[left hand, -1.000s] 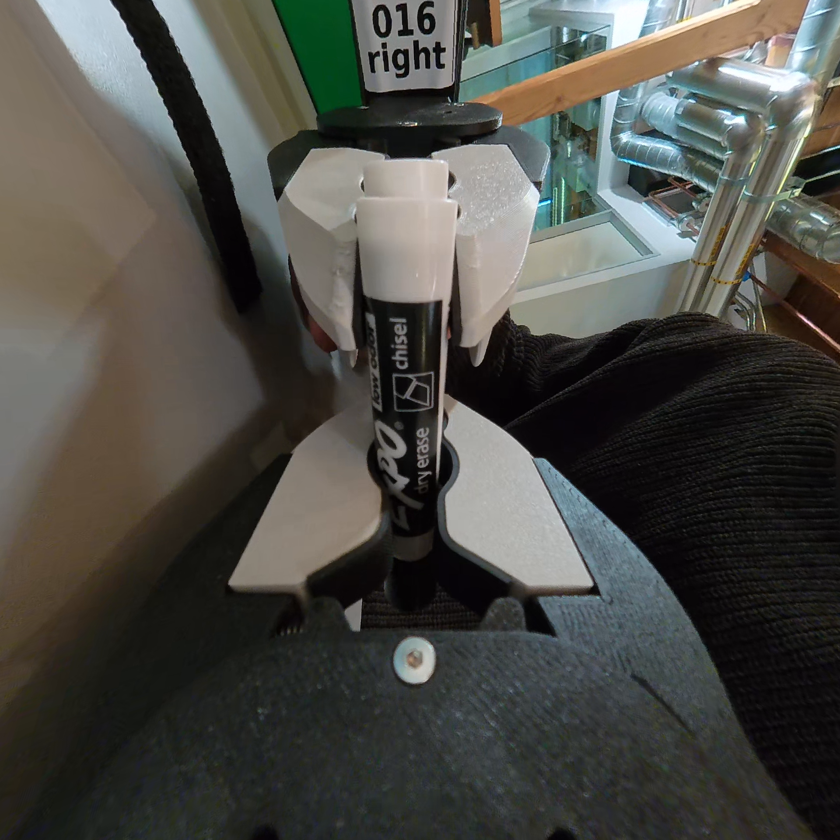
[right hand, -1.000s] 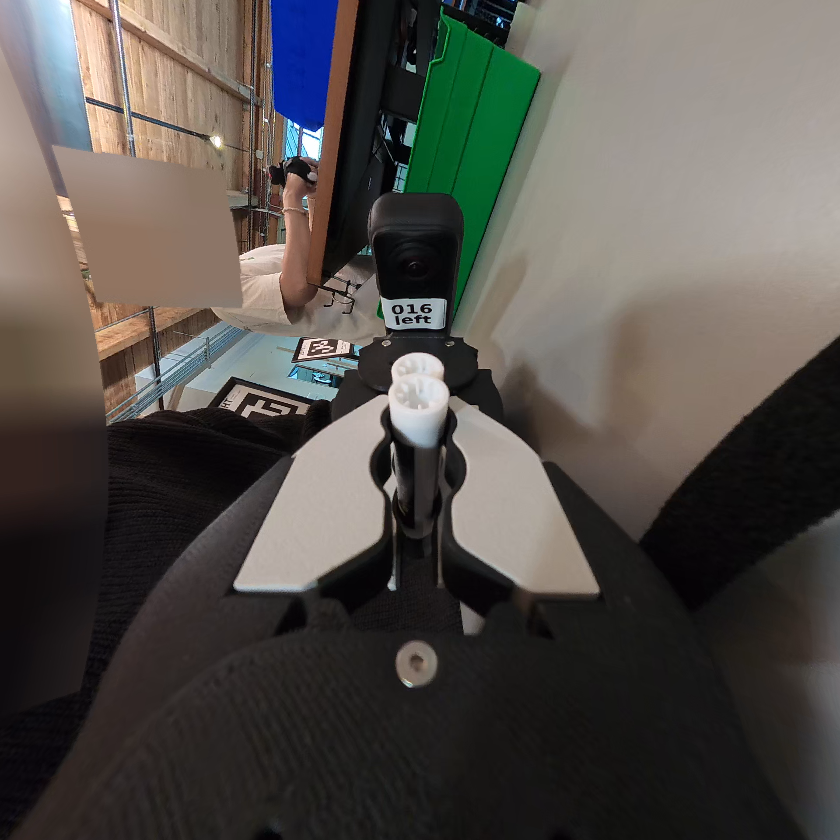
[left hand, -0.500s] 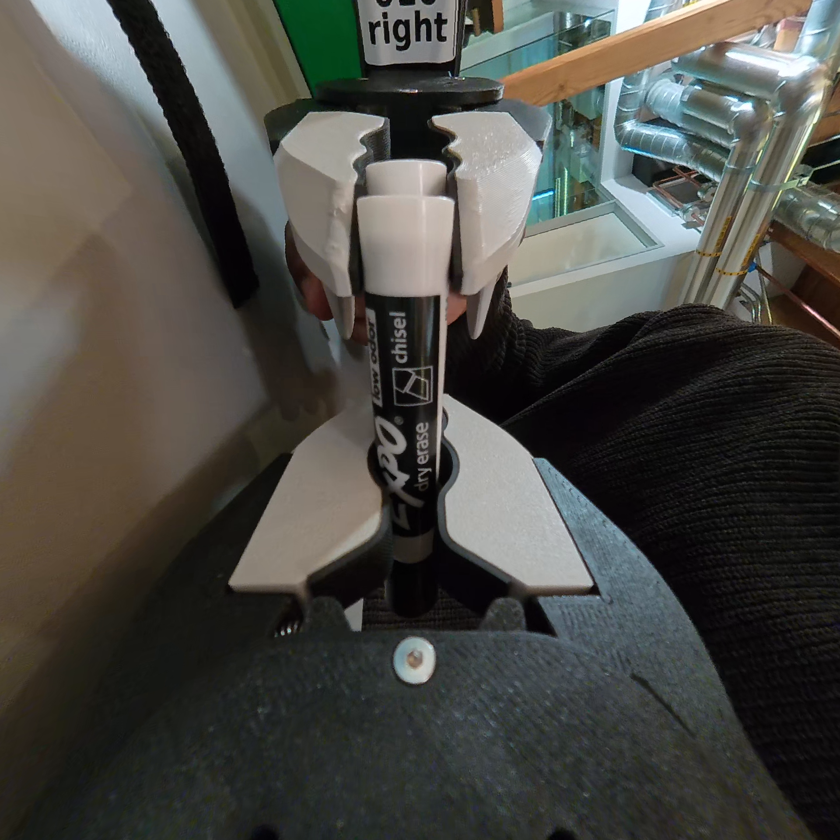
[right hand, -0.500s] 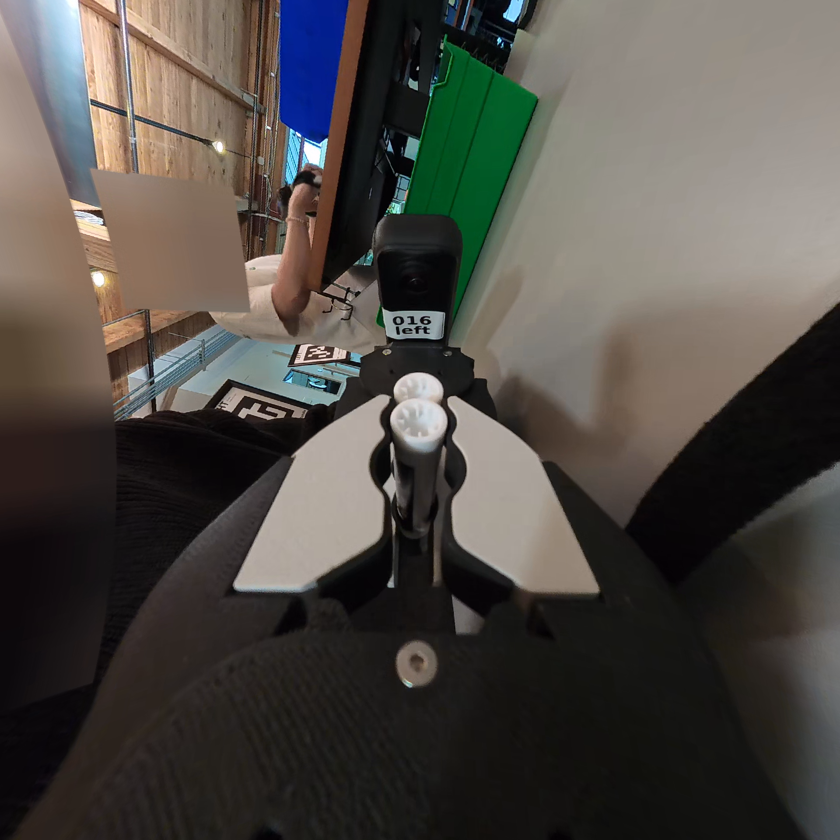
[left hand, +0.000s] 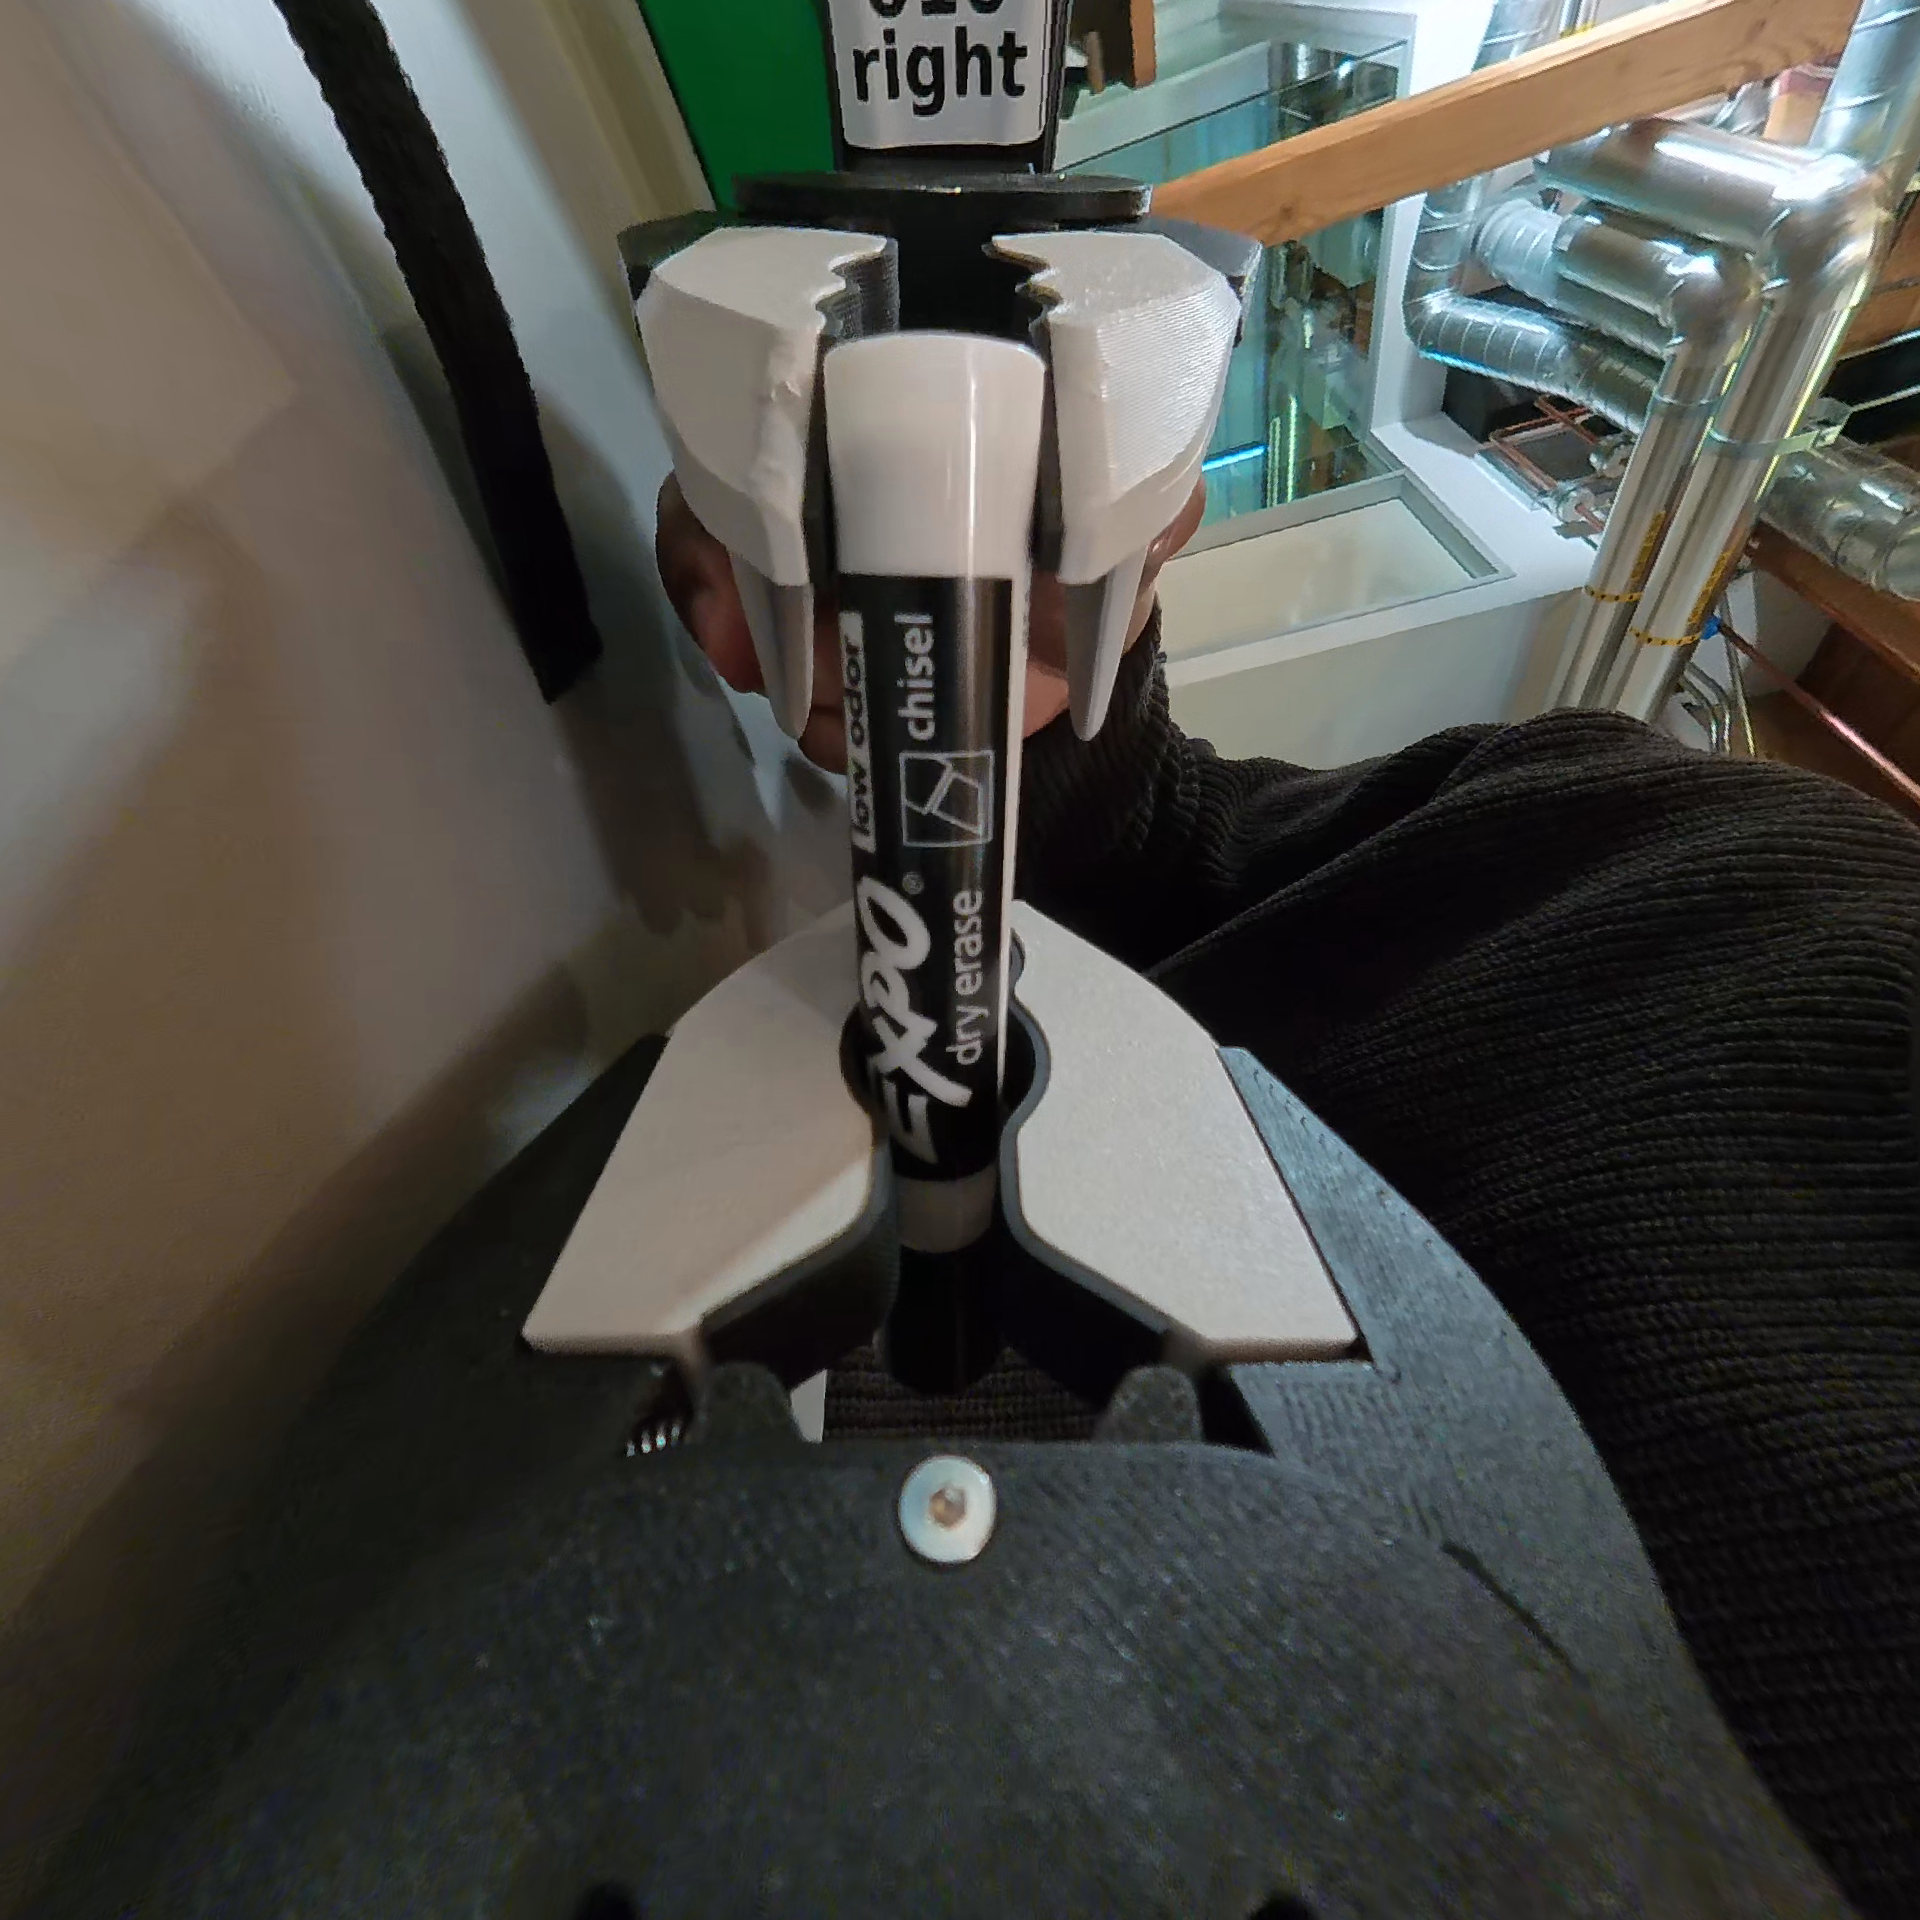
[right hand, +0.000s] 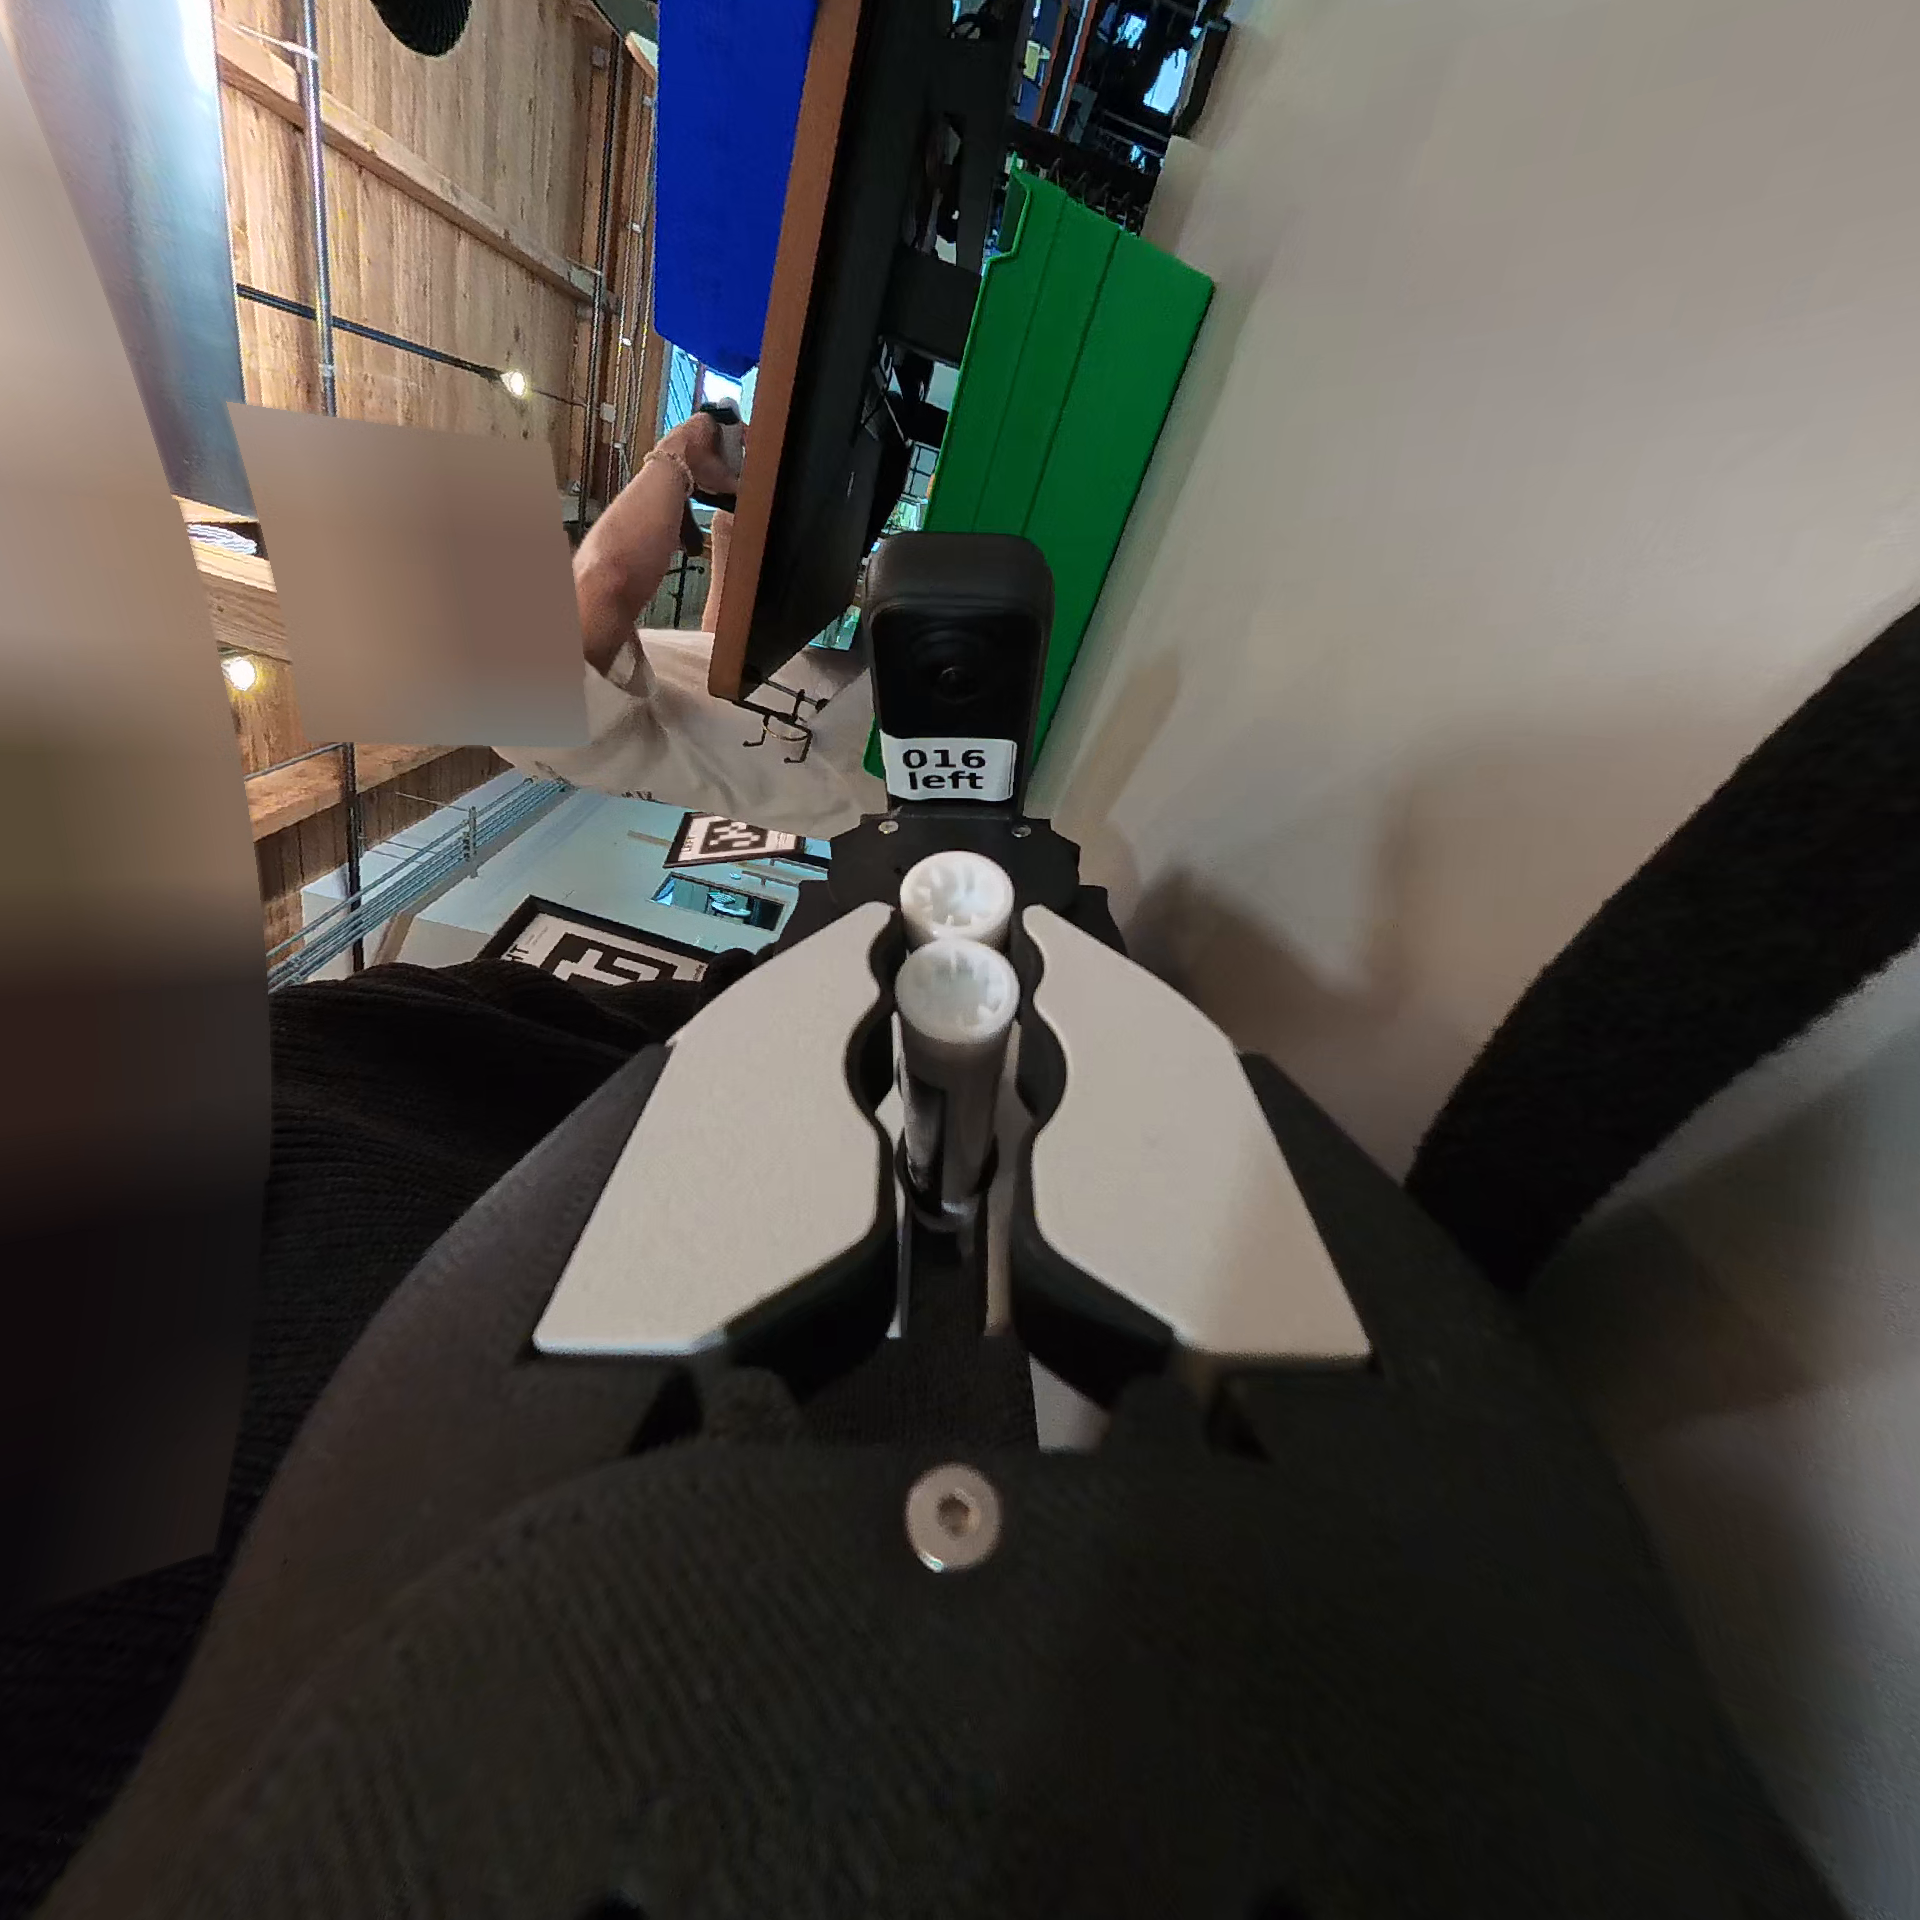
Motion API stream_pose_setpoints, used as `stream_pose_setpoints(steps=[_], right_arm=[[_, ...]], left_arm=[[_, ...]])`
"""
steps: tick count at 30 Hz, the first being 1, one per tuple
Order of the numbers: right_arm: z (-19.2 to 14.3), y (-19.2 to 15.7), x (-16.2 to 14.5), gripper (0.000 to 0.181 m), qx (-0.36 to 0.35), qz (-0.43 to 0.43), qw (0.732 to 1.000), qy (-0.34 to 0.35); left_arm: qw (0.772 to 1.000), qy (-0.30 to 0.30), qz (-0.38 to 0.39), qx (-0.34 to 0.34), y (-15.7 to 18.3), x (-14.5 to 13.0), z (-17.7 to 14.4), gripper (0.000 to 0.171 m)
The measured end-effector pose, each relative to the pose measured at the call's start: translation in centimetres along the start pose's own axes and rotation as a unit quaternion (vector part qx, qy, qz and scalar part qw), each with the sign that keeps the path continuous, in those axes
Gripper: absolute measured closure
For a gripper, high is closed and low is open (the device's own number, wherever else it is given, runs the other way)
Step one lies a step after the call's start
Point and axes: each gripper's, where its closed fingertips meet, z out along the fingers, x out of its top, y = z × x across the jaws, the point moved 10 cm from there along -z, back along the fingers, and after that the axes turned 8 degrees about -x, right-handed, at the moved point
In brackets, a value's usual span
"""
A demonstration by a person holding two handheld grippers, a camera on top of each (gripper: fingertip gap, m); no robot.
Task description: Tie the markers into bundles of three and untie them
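Black dry-erase markers with white ends [left hand: 930,831] are held between my two grippers, which face each other. My left gripper [left hand: 928,935] is shut on the black barrels. My right gripper [left hand: 937,717] grips the white end in the left wrist view, its jaws tight against both sides. In the right wrist view, two white marker ends [right hand: 956,992] sit stacked between the right gripper's [right hand: 956,920] fingers. The left gripper's black body [right hand: 956,862] and camera stand just behind them. No band or tie on the markers shows.
A black knitted sleeve [left hand: 1558,1039] fills the right of the left wrist view. A black strap [left hand: 447,312] hangs over a pale surface [right hand: 1507,520]. A green panel [right hand: 1070,468], silver ducts [left hand: 1662,312] and a person at a raised desk [right hand: 644,582] lie beyond. Across from one pair of fingers to the other is roughly 8 centimeters.
In the left wrist view the right gripper has shifted upward, and the second marker's end no longer shows above the first. In the right wrist view the marker ends have come slightly nearer.
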Motion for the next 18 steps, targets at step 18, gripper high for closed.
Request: stream_pose_setpoints(steps=[18], right_arm=[[-0.09,-0.11,0.31,0.143,0.026,0.0,1.0,0.008]], left_arm=[[1.0,-0.001,0.029,0.007,0.42,0.25,-0.23,0.158]])
